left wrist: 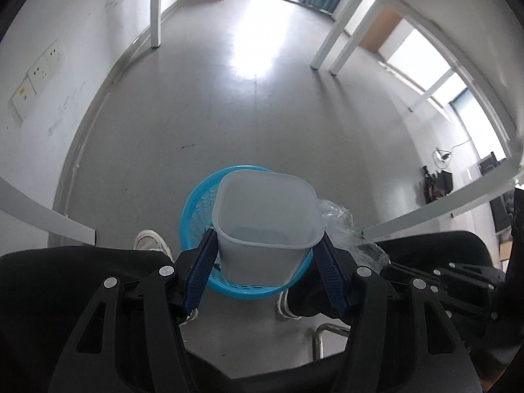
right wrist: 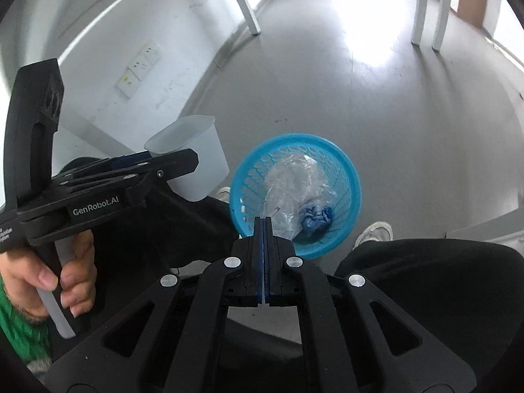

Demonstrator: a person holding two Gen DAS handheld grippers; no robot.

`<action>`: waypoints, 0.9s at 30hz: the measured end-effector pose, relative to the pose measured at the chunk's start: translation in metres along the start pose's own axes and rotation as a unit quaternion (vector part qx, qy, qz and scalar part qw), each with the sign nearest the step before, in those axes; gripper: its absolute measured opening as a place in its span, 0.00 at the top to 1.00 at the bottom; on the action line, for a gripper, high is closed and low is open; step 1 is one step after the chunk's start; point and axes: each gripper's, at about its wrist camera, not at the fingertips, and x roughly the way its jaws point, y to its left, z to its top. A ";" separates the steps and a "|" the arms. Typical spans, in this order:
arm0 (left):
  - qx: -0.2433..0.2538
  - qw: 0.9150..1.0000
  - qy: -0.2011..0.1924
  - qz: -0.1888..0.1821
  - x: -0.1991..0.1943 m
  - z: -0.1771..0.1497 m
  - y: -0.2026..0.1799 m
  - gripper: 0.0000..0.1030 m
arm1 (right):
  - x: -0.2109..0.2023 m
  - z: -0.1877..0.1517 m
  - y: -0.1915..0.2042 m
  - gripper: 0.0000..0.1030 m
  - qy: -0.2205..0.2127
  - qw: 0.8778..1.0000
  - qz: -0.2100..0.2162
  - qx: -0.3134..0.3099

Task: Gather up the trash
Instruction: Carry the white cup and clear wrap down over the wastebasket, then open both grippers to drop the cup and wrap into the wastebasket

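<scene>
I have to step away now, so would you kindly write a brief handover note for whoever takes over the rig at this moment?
Left gripper: clamped on the translucent white bin, held above the floor; it looks empty.
Right gripper: shut, apparently pinching the edge of the clear plastic bag.
Blue basket: on the floor between the person's shoes, holding the plastic bag and a crumpled blue wad.
Done: trash appears to be in the basket.
Left: probably seat or release the bag and set the white bin down.

Your left wrist camera looks steeply down along its jaws, close above the blue basket (left wrist: 209,216), with the white tub (left wrist: 265,229) filling the foreground. Your right wrist camera also tilts down, just beside it, onto the same blue basket (right wrist: 294,193). Both views share that basket, the tub (right wrist: 193,157) and the grey floor (right wrist: 376,104) beyond.
</scene>
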 end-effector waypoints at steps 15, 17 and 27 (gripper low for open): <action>-0.091 0.991 0.095 0.020 0.086 0.029 0.023 0.43 | 0.091 0.035 -0.036 1.00 0.077 0.995 0.004 0.058; -0.105 0.988 0.110 0.022 0.097 0.031 0.028 0.42 | 0.102 0.037 -0.044 1.00 0.086 0.994 0.006 0.070; -0.143 0.979 0.143 0.007 0.123 0.033 0.036 0.33 | 0.141 0.044 -0.056 0.84 0.120 0.986 0.019 0.114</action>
